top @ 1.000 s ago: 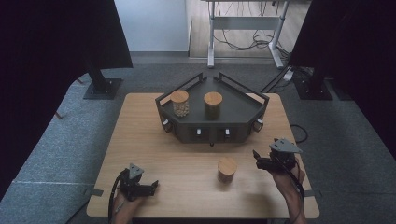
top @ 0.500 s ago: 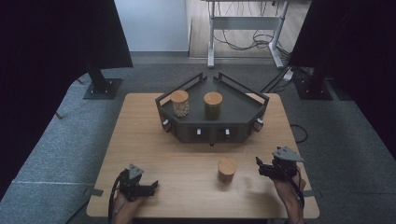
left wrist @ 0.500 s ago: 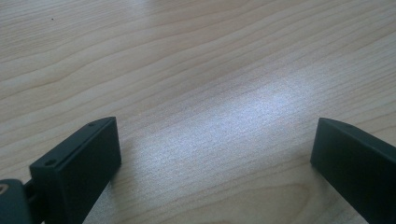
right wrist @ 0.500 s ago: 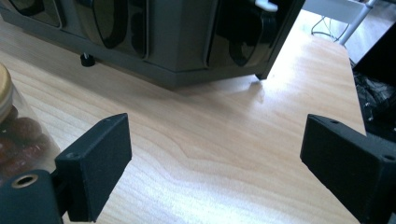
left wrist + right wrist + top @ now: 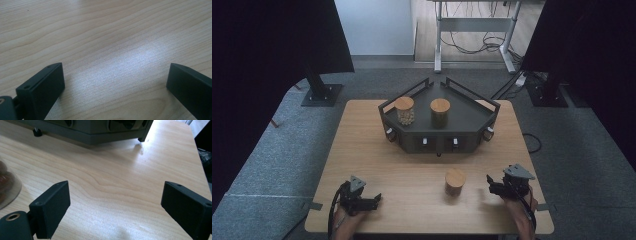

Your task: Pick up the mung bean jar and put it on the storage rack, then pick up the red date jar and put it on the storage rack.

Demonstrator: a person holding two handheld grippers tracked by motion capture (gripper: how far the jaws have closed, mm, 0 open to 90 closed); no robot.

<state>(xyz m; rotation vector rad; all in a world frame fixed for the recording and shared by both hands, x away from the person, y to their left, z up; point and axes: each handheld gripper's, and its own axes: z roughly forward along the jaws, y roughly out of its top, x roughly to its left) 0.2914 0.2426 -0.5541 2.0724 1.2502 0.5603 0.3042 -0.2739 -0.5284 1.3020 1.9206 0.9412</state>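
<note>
While two jars (image 5: 404, 110) already stood in the tray (image 5: 472, 117), the third jar (image 5: 455, 181) waited on the table (image 5: 412, 175); both grippers, left (image 5: 374, 200) and right (image 5: 490, 184), were open, empty.

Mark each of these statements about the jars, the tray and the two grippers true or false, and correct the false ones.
1. Two jars stand inside the dark tray. True.
2. The wooden-lidded jar on the table is clamped in the right gripper. False: it stands free to the gripper's left, jaws open and empty.
3. The left gripper is open over bare wood. True.
4. All three jars sit on the tray. False: one stands on the table in front of it.
5. The tray's left jar shows pale contents. True.
</note>
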